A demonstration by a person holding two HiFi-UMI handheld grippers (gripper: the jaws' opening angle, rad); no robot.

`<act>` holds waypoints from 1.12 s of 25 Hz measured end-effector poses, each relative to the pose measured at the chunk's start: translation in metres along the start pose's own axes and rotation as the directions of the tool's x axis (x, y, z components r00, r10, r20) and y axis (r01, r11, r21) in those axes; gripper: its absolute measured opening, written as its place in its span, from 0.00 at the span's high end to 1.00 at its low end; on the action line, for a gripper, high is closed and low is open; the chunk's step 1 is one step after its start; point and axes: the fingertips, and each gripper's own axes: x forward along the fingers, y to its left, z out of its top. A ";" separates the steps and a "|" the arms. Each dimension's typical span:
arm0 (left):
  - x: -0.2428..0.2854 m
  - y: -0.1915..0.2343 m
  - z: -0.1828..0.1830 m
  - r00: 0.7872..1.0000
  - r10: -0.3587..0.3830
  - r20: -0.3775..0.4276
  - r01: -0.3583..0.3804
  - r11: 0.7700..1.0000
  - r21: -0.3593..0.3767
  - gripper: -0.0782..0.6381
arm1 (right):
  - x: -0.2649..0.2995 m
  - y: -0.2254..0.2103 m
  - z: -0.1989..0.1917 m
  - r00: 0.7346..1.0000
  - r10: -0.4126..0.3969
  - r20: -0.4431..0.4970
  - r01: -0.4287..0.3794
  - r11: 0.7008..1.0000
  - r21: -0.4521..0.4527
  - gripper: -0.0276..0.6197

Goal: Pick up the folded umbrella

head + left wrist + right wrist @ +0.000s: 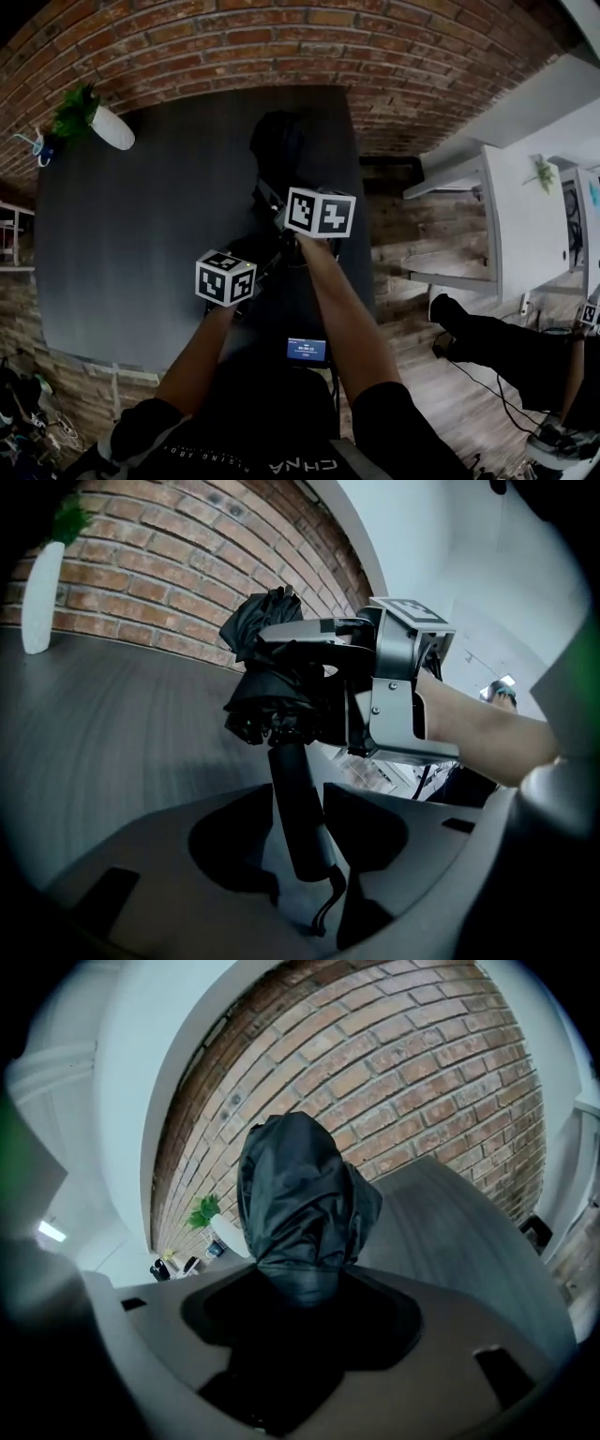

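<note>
The folded black umbrella (277, 148) is held up over the dark grey table (131, 244) by both grippers. In the left gripper view its handle (296, 799) runs down between the jaws of my left gripper (302, 829), which is shut on it. My right gripper (302, 667) clamps the bunched canopy (265, 621) from the right side. The right gripper view shows the crumpled fabric of the umbrella (300, 1199) filling the gap of the right gripper (300, 1299), shut on it. In the head view, the left gripper (264, 270) is nearer me and the right gripper (279, 214) is farther out.
A white vase with a green plant (109, 126) stands at the table's far left corner, against the brick wall (281, 47). It also shows as the vase (41, 597). White desks (525, 216) stand to the right, and a seated person's legs (497, 349) are on the wooden floor.
</note>
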 end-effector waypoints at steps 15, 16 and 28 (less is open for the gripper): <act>-0.069 -0.066 0.034 0.976 -0.131 0.173 0.107 0.984 0.142 0.65 | -0.095 0.060 0.030 0.977 0.100 0.186 -0.064 0.980 -0.189 0.55; -0.076 -0.069 0.037 0.973 -0.131 0.191 0.104 0.984 0.147 0.65 | -0.103 0.063 0.031 0.974 0.107 0.198 -0.066 0.976 -0.206 0.55; -0.155 -0.093 0.092 0.878 -0.171 0.447 0.062 0.967 0.248 0.65 | -0.190 0.106 0.035 0.936 0.200 0.289 -0.067 0.908 -0.413 0.55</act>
